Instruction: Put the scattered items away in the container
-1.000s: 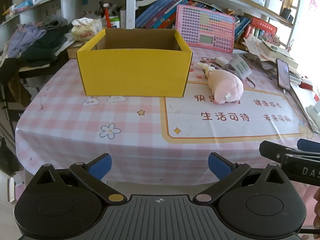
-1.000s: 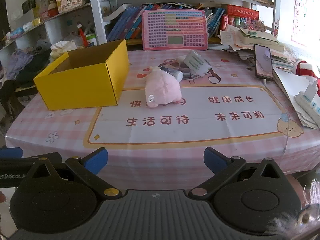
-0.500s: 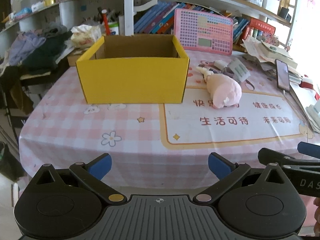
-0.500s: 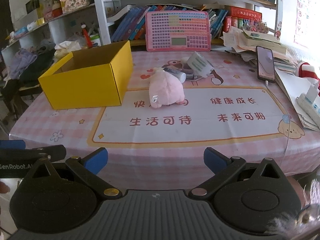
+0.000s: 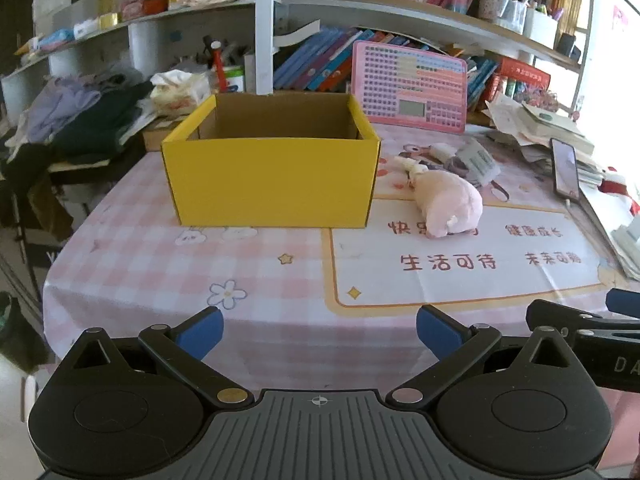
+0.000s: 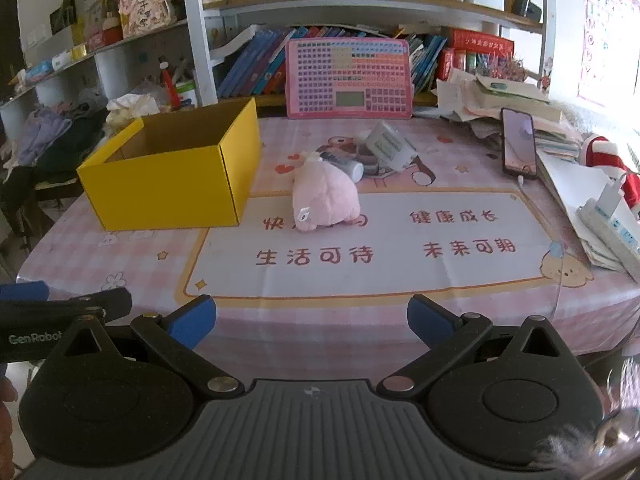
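An open yellow cardboard box stands on the pink checked tablecloth and looks empty inside. Just right of it lies a pink plush toy. Behind the plush sit a small grey tube and a white packet. My left gripper is open with nothing between its fingers, held off the table's near edge. My right gripper is open too, also short of the table. Each gripper shows at the edge of the other's view.
A pink toy keyboard leans against the bookshelf at the back. A phone and stacked papers crowd the right side. Clothes pile up beyond the table's left edge. A printed mat covers the table's middle.
Both cameras have risen and tilted, so the table, box and plush sit lower and slightly farther in view. Nothing on the table has moved. Both grippers stay open.
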`<state>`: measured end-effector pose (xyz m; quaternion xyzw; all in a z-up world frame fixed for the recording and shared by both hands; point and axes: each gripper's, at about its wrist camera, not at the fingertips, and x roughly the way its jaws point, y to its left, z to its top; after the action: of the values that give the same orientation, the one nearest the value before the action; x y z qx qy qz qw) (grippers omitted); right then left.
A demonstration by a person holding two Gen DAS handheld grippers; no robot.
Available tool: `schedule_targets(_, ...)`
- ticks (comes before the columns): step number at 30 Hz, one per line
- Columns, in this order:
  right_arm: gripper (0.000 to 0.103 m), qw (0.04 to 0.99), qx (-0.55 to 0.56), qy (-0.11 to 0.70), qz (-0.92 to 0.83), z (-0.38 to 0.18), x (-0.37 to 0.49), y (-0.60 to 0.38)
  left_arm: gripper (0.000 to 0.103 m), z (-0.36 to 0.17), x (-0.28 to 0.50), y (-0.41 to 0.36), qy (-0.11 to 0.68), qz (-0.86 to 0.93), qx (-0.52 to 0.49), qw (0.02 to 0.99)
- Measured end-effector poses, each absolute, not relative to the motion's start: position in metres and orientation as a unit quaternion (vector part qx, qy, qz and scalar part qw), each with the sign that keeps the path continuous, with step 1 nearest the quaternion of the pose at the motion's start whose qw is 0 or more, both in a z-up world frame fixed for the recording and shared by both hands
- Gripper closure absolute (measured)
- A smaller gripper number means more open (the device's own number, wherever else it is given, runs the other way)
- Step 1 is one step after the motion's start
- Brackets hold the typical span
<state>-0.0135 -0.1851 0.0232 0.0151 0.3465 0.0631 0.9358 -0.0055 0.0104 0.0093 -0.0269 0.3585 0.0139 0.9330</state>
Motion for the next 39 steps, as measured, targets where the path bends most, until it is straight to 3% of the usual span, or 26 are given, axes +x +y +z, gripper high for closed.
schedule_targets(18,0.0,0.917,0.076,0.382,0.085,0.012,-0.003,-0.188,0.0,0.008,-0.006,0.02,0.35,-0.017,-0.044,0.936)
schedule_targets(39,0.002,0.934,0.045,0.352,0.048,0.016,0.038,-0.206,0.0,-0.001,0.038,-0.001,0.376,-0.044,-0.033,0.925)
